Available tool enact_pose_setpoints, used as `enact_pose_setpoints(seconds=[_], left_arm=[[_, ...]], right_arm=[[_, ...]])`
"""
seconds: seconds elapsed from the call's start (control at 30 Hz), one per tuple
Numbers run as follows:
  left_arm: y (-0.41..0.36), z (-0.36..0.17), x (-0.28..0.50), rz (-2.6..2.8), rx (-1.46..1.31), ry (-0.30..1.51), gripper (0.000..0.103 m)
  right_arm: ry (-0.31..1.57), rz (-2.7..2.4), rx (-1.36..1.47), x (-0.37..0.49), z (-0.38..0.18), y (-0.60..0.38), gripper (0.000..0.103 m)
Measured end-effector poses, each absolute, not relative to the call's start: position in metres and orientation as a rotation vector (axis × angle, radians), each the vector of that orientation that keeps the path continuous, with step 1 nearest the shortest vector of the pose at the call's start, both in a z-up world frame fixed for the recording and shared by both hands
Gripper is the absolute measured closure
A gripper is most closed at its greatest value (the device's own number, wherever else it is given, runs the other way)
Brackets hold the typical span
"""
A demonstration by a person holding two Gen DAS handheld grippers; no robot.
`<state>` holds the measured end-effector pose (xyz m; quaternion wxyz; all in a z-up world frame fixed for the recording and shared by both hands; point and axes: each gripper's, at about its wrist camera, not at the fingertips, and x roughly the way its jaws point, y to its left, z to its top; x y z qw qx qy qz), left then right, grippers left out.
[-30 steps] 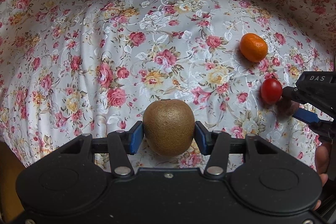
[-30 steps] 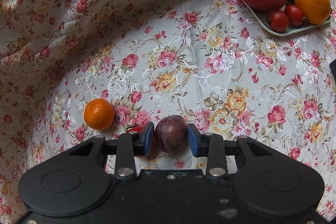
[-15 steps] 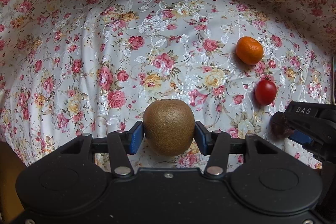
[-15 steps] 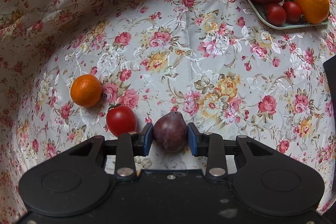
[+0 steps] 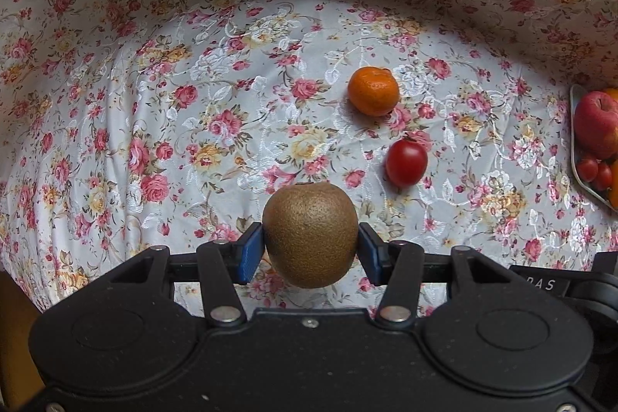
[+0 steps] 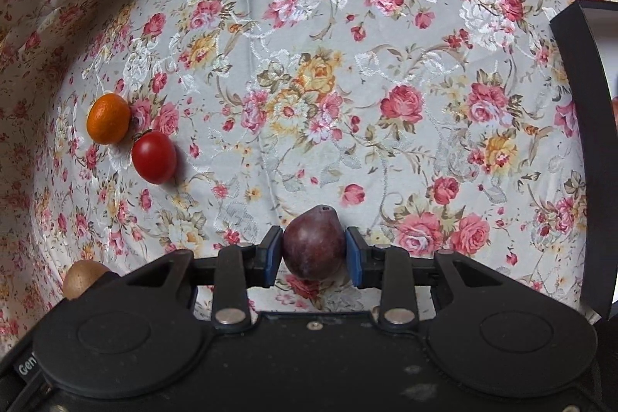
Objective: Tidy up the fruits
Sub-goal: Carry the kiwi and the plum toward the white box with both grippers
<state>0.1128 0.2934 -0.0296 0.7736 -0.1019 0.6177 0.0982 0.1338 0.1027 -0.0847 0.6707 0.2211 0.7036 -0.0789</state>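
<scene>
Blue-padded fingers pinch fuzzy round kiwi, smooth plum

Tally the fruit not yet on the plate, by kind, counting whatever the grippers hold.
Kiwi: 1, in the left gripper
Plum: 1, in the right gripper
Mandarin: 1, on the cloth
Tomato: 1, on the cloth
Total: 4
</scene>
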Motion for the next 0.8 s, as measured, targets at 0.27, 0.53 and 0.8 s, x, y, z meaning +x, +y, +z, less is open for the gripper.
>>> enact_pose_setpoints(seconds=[0.27,0.53,0.8], left_arm=[[0.222,-0.018,0.112,0.11,-0.143,1.33,0.046],[0.132,-0.009,0.096,-0.058,-0.025,1.322,0.046],[0.052,-0.013,0.074,-0.226,0.053,1.364,0.046]], right_arm=[[1.473,-0.206,0.499,0.115,-0.046,0.039,0.068],[1.357,-0.289,0.528,0.095,-0.009,-0.034,0.068],[1.282,-0.483,0.544,0.072,0.001,-0.129,0.068]])
